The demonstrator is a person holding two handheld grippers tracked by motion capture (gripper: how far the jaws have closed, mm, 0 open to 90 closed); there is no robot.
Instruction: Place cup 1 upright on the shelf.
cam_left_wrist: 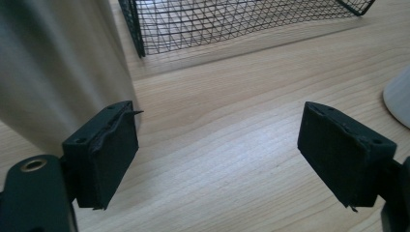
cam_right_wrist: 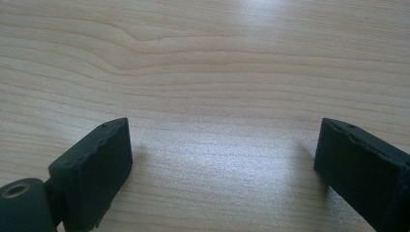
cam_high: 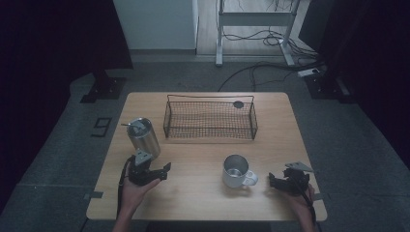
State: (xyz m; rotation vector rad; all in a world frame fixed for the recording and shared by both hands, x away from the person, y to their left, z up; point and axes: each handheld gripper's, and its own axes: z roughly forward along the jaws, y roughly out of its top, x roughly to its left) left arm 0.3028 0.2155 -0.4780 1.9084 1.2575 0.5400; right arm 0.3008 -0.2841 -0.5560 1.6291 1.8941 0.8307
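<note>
A tall steel tumbler [cam_high: 143,136] with a lid stands at the table's left; in the left gripper view the tumbler [cam_left_wrist: 58,72] rises just beside the left jaw. My left gripper [cam_high: 157,168] [cam_left_wrist: 217,140] rests low in front of it, open, with bare wood between its jaws. A steel mug [cam_high: 236,171] with a white handle stands front of centre; the mug's pale edge [cam_left_wrist: 399,96] lies off to the right in the left gripper view. My right gripper [cam_high: 276,181] [cam_right_wrist: 222,145] sits to the right of the mug, open over bare wood, holding nothing.
A black wire basket [cam_high: 167,121] [cam_left_wrist: 232,24] stands at the back middle of the wooden table [cam_high: 203,203], with a small dark round thing [cam_high: 238,104] at its far right rim. Beyond the table are grey floor, cables and a desk frame [cam_high: 254,21].
</note>
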